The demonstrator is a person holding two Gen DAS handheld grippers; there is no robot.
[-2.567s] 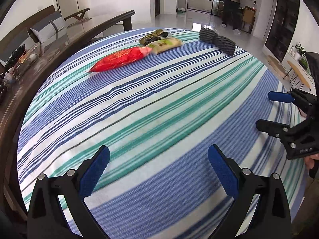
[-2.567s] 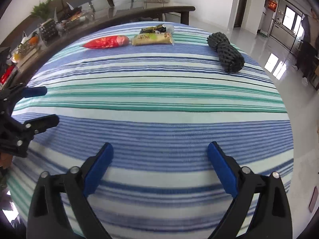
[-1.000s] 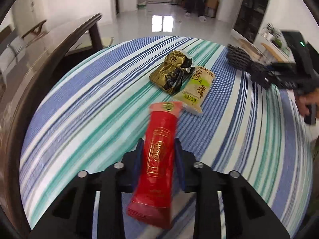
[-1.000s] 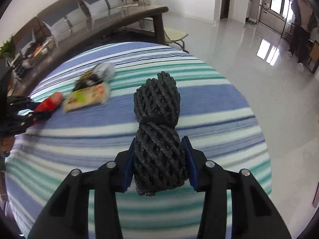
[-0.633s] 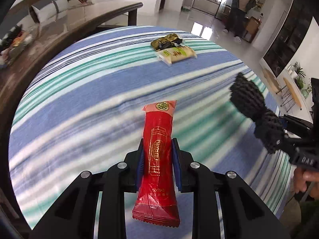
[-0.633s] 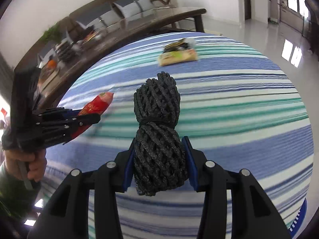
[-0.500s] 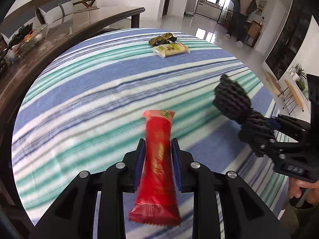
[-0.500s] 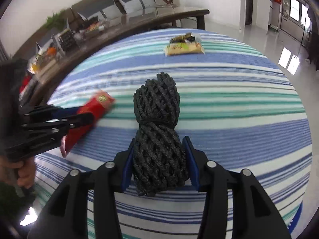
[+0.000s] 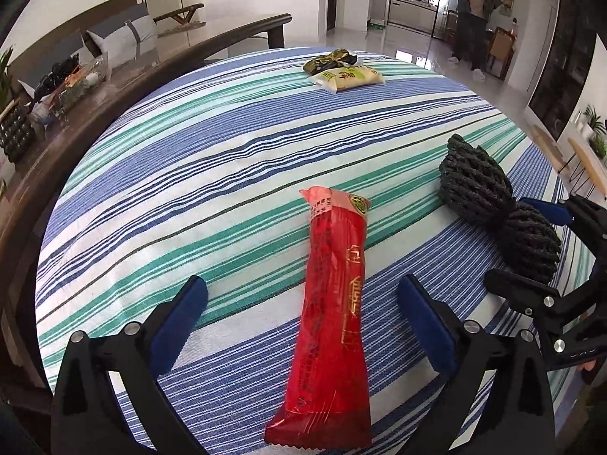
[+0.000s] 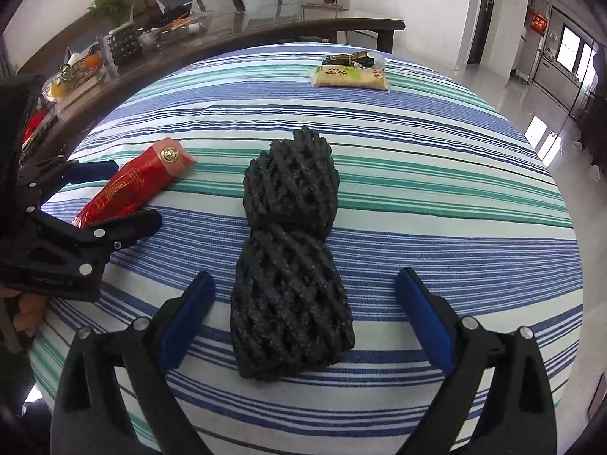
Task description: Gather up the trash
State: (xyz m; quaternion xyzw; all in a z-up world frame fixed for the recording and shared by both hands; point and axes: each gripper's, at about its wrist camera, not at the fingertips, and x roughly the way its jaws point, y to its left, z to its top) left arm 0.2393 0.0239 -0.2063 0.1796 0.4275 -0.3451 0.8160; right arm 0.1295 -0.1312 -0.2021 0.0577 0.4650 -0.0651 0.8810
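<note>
A long red snack packet (image 9: 334,314) lies flat on the striped tablecloth between the spread fingers of my left gripper (image 9: 303,314), whose jaws are opening and no longer touch it. A black foam-net bundle (image 10: 292,250) lies between the fingers of my right gripper (image 10: 305,311), jaws likewise opening, pads clear of it. The left wrist view shows the bundle (image 9: 493,204) at the right with the right gripper (image 9: 531,242) around it. In the right wrist view the red packet (image 10: 136,182) and left gripper (image 10: 110,195) are at the left. A yellow-green packet (image 9: 347,77) and a dark gold wrapper (image 9: 330,61) lie at the far edge.
The striped cloth (image 9: 189,174) covers a round table. Behind it runs a dark wooden table (image 10: 265,26) with fruit, a plant and clutter on it. A person (image 9: 472,11) stands in the far doorway. A hand (image 10: 26,311) holds the left gripper.
Both grippers carried their loads from the far side toward the near edge, then opened. The red packet and the black bundle now lie loose on the cloth.
</note>
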